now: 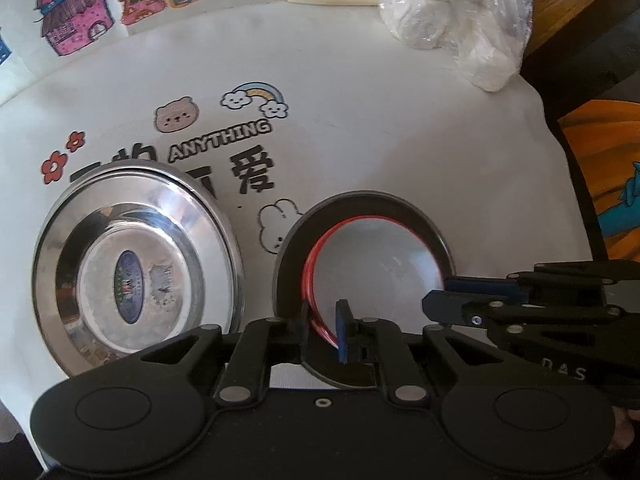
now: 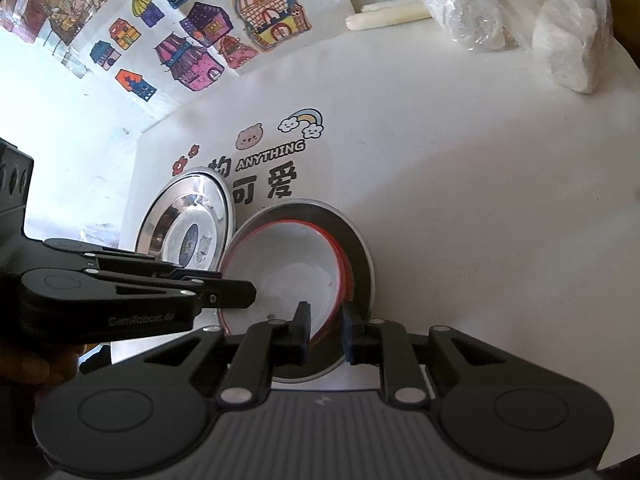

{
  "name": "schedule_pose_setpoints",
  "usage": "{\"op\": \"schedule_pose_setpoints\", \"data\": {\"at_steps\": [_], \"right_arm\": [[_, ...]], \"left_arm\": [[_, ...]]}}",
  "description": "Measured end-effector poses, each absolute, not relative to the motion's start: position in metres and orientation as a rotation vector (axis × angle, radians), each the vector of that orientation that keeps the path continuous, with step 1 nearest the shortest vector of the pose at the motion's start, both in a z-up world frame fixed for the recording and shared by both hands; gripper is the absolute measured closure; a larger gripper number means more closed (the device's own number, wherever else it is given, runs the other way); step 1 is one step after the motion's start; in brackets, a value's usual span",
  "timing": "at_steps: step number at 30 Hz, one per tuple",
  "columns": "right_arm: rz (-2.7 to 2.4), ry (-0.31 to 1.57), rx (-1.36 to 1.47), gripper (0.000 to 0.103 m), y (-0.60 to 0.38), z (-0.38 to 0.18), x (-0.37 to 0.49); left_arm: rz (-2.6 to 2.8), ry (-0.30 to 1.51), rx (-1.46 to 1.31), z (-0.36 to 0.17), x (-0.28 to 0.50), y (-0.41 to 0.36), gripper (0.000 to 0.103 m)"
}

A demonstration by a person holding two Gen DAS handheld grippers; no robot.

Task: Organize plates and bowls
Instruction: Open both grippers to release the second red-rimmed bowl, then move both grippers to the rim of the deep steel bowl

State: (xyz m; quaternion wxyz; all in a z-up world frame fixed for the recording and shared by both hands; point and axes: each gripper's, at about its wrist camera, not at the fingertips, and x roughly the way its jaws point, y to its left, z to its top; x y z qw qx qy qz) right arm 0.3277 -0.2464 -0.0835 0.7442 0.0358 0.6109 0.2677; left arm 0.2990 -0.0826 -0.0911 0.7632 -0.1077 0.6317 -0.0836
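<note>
Lettering [image 1: 219, 141] on the surface [image 1: 380, 128] reads "ANYTHING". Left tongs [image 1: 324, 330] and right tongs [image 2: 326, 330] each grasp the red-rimmed bowl [image 1: 376, 256].

Bowl [image 1: 380, 256] in plate [image 1: 420, 216], right of steel dish [image 1: 136, 268]

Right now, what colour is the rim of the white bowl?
Red; the white bowl shows its rim best in the right wrist view.

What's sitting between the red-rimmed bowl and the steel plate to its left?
Nothing visible. The red-rimmed bowl rests in a dark plate; only a strip of bare tablecloth separates that from the steel plate.
</note>
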Motion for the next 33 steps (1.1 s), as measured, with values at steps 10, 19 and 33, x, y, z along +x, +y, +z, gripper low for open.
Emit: {"op": "schedule_pose_setpoints", "data": {"at_steps": [10,19,33], "right_arm": [[0.593,1.318,0.067,0.075,-0.252,-0.076,0.329],[0.57,1.296,0.021,0.043,-0.263,-0.071,0.333],[0.55,1.248,-0.139,0.0,-0.265,-0.071,0.347]], "left_arm": [[-0.165,1.347,-0.298,-0.081,0.287,-0.07,0.08],[-0.087,1.371,-0.3,-0.078,0.274,-0.059,0.042],[0.103,1.491,-0.321,-0.095,0.267,-0.048,0.018]]}}
